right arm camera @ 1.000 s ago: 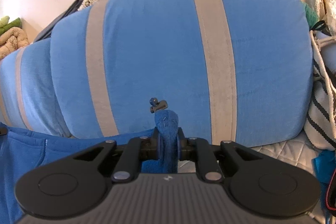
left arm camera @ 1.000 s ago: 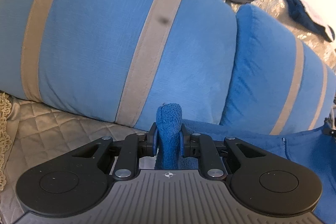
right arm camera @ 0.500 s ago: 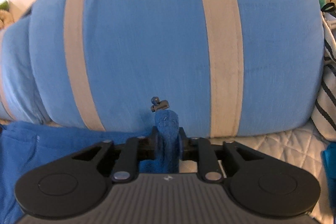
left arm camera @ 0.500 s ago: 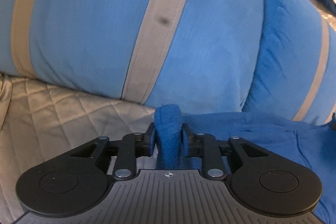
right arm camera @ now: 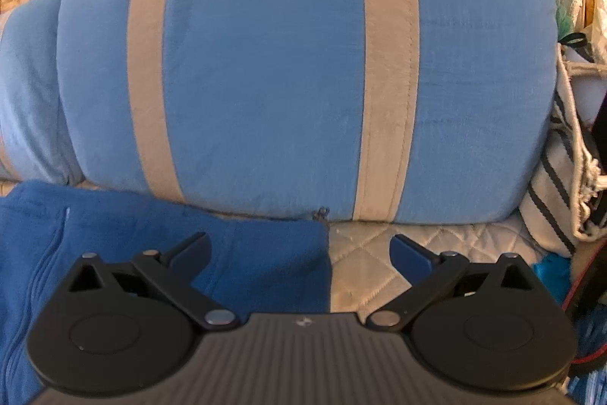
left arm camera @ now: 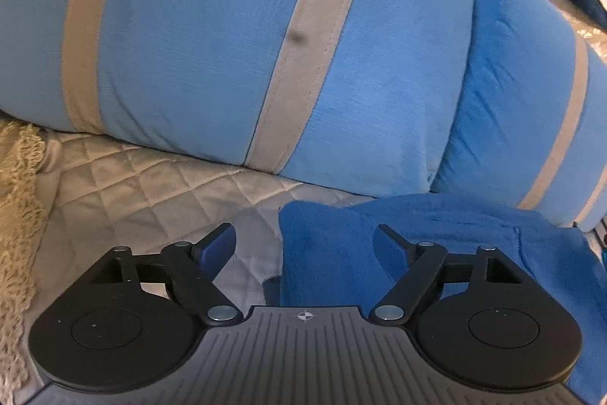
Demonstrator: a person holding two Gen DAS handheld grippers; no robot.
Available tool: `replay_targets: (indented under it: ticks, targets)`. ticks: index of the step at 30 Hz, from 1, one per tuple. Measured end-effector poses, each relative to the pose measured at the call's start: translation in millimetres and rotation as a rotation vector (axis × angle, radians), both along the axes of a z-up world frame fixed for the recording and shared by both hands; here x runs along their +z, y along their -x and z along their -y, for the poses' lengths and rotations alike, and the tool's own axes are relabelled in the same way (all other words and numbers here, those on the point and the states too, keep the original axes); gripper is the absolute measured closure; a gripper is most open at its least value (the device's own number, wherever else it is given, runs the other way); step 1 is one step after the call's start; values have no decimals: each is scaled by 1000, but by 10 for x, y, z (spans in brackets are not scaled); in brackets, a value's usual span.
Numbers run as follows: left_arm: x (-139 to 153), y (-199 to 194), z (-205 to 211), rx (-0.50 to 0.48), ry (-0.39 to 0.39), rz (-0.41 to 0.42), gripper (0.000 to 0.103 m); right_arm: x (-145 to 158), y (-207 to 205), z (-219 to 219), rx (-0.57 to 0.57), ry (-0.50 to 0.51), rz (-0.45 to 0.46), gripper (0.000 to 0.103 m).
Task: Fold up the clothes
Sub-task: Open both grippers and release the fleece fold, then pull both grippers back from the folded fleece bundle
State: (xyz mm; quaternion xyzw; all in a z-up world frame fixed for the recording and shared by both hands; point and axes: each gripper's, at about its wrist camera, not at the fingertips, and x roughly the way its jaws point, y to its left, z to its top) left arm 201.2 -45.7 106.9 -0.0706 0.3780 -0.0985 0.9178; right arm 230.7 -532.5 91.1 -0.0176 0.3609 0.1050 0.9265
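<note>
A dark blue fleece garment (left arm camera: pixel 436 226) lies on the quilted beige cover (left arm camera: pixel 151 192) at the foot of the cushions. My left gripper (left arm camera: pixel 303 240) is opening, its jaws wide apart. The garment's left corner (left arm camera: pixel 318 245) lies loose between them, touching neither pad. My right gripper (right arm camera: pixel 299 251) is opening too, jaws spread wide. The garment's right edge (right arm camera: pixel 265 253) rests flat between them with its zipper pull (right arm camera: pixel 322 211) at the corner, and no pad presses on it.
Two big light-blue cushions with beige stripes (left arm camera: pixel 246 44) (right arm camera: pixel 303 71) stand directly ahead. A striped white fabric bag (right arm camera: pixel 557 185) sits to the right, with a red cable (right arm camera: pixel 584 291) beside it. A lace-edged throw (left arm camera: pixel 15 215) hangs at the far left.
Both grippers were shut on pinched folds of the blue garment; both have opened wide and let go. The released cloth has dropped flat onto the quilted cover.
</note>
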Motion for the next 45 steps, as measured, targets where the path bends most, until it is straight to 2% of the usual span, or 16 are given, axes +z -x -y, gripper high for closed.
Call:
replay_targets:
  ticks: [1, 2, 7, 13, 15, 18, 23, 29, 31, 35, 39, 41, 43, 45]
  targets:
    - [22, 63, 10, -1, -4, 6, 4, 12, 20, -29, -10, 16, -24, 0]
    - [40, 119, 29, -8, -13, 5, 0, 21, 46, -55, -17, 31, -49, 0]
    - [147, 370, 158, -63, -76, -48, 0, 14, 281, -103, 7, 76, -172, 0]
    - [328, 637, 317, -87, -135, -185, 0, 95, 563, -135, 40, 79, -262, 0]
    - [377, 735, 361, -115, -167, -197, 0, 151, 670, -164, 58, 81, -255, 0]
    - [445, 935, 349, -151, -214, -162, 0, 251, 908, -119, 76, 115, -192, 0]
    - [363, 1302, 72, -263, -188, -133, 1, 220, 1194, 248, 126, 41, -218, 0]
    - [154, 1665, -206, -386, -168, -130, 2, 139, 1533, 548, 217, 64, -199, 0]
    - [60, 1743, -237, -416, -171, -122, 16, 123, 1636, 621, 252, 64, -189, 0]
    - [-160, 1816, -164, -467, -215, -120, 21, -1, 1749, 570, 339, 156, -180, 0]
    - [-351, 1845, 5, -509, -296, -98, 37, -195, 1829, 366, 453, 283, -151, 0]
    - [-416, 1825, 71, -521, -327, -87, 49, -298, 1846, 252, 495, 339, -134, 0]
    - [-447, 1795, 120, -536, -351, -74, 73, -377, 1844, 142, 521, 381, -114, 2]
    - [-477, 1766, 168, -551, -376, -61, 74, -441, 1838, 36, 541, 418, -93, 8]
